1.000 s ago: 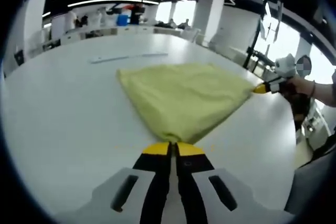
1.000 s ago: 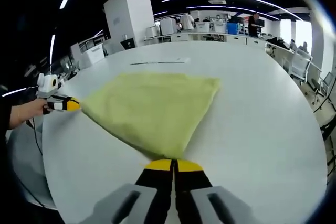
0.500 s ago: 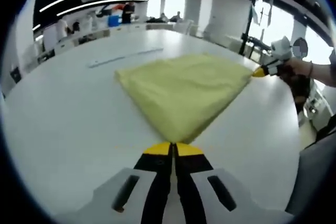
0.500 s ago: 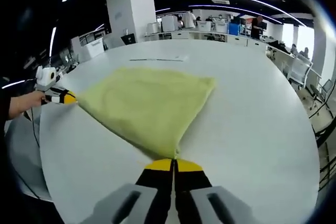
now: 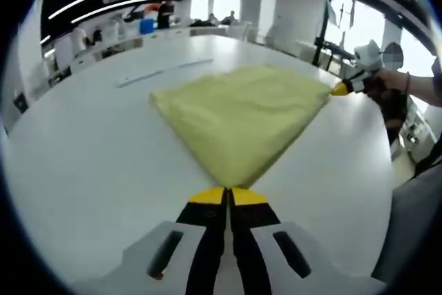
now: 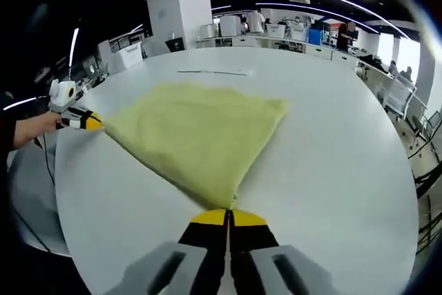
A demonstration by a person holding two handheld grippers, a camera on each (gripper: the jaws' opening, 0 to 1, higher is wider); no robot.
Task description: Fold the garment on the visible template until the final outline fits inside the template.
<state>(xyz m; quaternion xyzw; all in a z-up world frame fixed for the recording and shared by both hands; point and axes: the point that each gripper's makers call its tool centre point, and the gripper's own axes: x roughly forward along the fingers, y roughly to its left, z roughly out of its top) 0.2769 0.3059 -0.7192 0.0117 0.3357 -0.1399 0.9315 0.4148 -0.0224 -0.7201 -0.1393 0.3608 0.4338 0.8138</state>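
Note:
A yellow-green garment lies spread on the white table, stretched taut between both grippers. My left gripper is shut on its near corner in the left gripper view. In the right gripper view my right gripper is shut on another corner of the garment. The right gripper also shows at the right of the left gripper view, held by a hand. The left gripper shows at the left of the right gripper view, pinching the cloth's corner. A thin template line lies beyond the cloth.
The table's curved edge runs close to both held corners. Behind the table stand desks, white pillars and people in an office. A chair stands off the table's right side in the right gripper view.
Both views have shifted slightly with the hands. The garment stays stretched between the two grippers, pulled a little flatter and tighter. Both jaws remain shut on its corners.

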